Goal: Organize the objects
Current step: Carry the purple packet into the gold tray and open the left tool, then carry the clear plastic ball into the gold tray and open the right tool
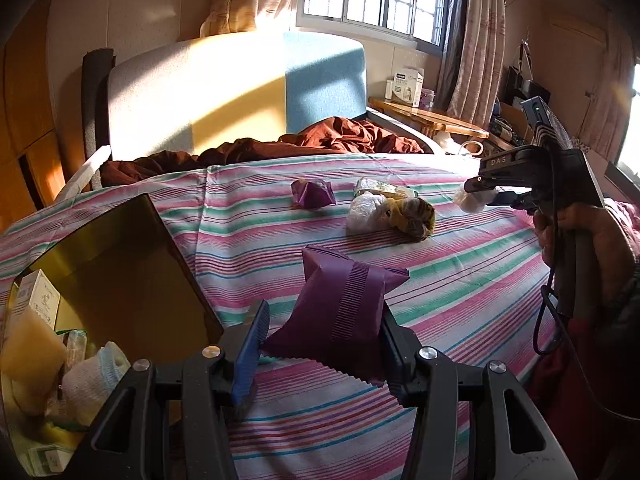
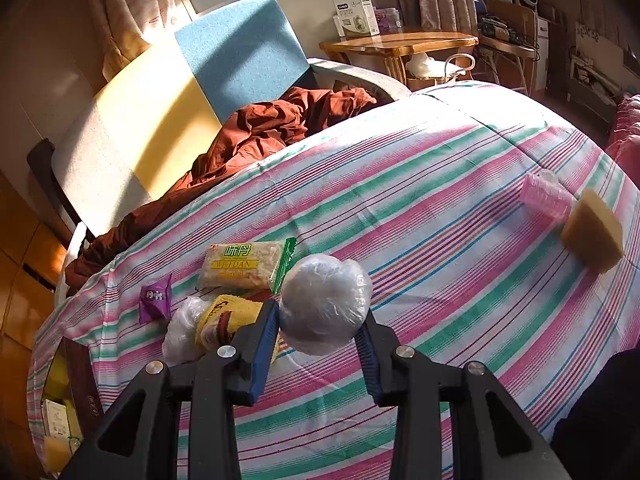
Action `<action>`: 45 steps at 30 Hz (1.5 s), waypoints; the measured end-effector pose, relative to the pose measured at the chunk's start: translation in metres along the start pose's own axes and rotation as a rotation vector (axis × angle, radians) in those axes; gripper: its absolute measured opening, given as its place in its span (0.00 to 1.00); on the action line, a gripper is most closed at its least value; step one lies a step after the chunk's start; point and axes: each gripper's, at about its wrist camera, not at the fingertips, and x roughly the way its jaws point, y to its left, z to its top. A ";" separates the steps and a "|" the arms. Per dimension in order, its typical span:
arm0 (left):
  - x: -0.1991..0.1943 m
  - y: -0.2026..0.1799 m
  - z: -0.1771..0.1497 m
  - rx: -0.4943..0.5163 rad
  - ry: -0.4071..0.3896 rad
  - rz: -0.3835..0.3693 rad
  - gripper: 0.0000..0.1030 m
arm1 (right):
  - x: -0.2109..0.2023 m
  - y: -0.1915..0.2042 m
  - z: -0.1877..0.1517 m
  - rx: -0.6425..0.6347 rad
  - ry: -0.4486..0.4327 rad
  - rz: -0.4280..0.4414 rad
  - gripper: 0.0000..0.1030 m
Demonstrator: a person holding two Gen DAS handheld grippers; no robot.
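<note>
My left gripper [image 1: 324, 320] is shut on a purple snack packet [image 1: 340, 308], lifted above the striped bedspread [image 1: 460, 272]. To its left stands an open box [image 1: 120, 280] with a sponge, a small carton and rolled white cloth inside. My right gripper [image 2: 320, 312] is shut on a plastic-wrapped white ball [image 2: 325, 302]; it also shows in the left wrist view as the right gripper [image 1: 476, 190] with the white ball [image 1: 470, 200]. On the bed lie a small purple packet [image 2: 155, 298], a WEIDAN noodle pack [image 2: 244, 264], a white bag [image 2: 182, 330] and a yellow cloth [image 2: 228, 316].
A yellow sponge [image 2: 594, 236] and a pink ribbed cup [image 2: 546, 196] lie at the bed's right side. A rumpled brown blanket [image 2: 260, 128] lies against the blue and yellow headboard [image 1: 240, 88]. A wooden side table [image 2: 400, 42] carries a carton. A hand [image 1: 576, 232] holds the right tool.
</note>
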 end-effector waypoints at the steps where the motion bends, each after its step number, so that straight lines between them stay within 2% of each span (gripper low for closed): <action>1: -0.004 0.009 0.000 -0.015 -0.004 0.012 0.51 | -0.001 0.001 0.000 -0.005 -0.005 0.004 0.36; 11: -0.049 0.126 0.004 -0.261 -0.040 0.151 0.51 | -0.010 0.019 -0.005 -0.080 -0.037 0.045 0.36; 13: -0.058 0.151 0.005 -0.310 -0.047 0.158 0.51 | -0.012 0.024 -0.007 -0.105 -0.046 0.042 0.36; 17: -0.065 0.187 0.010 -0.357 -0.057 0.199 0.51 | -0.013 0.034 -0.009 -0.153 -0.053 0.048 0.36; 25: -0.032 0.230 0.028 -0.366 -0.009 0.257 0.52 | -0.016 0.060 -0.019 -0.282 -0.059 0.066 0.36; 30: 0.005 0.264 0.027 -0.414 0.086 0.299 0.52 | -0.013 0.076 -0.028 -0.367 -0.055 0.062 0.36; 33: 0.020 0.277 0.023 -0.447 0.138 0.311 0.52 | -0.014 0.081 -0.031 -0.392 -0.059 0.064 0.36; 35: 0.020 0.281 0.020 -0.472 0.135 0.319 0.54 | -0.014 0.083 -0.033 -0.403 -0.060 0.066 0.36; 39: 0.007 0.276 0.015 -0.466 0.101 0.330 0.58 | -0.012 0.088 -0.036 -0.426 -0.050 0.064 0.36; 45: -0.031 0.246 0.002 -0.396 0.015 0.361 0.58 | -0.011 0.102 -0.046 -0.493 -0.036 0.073 0.36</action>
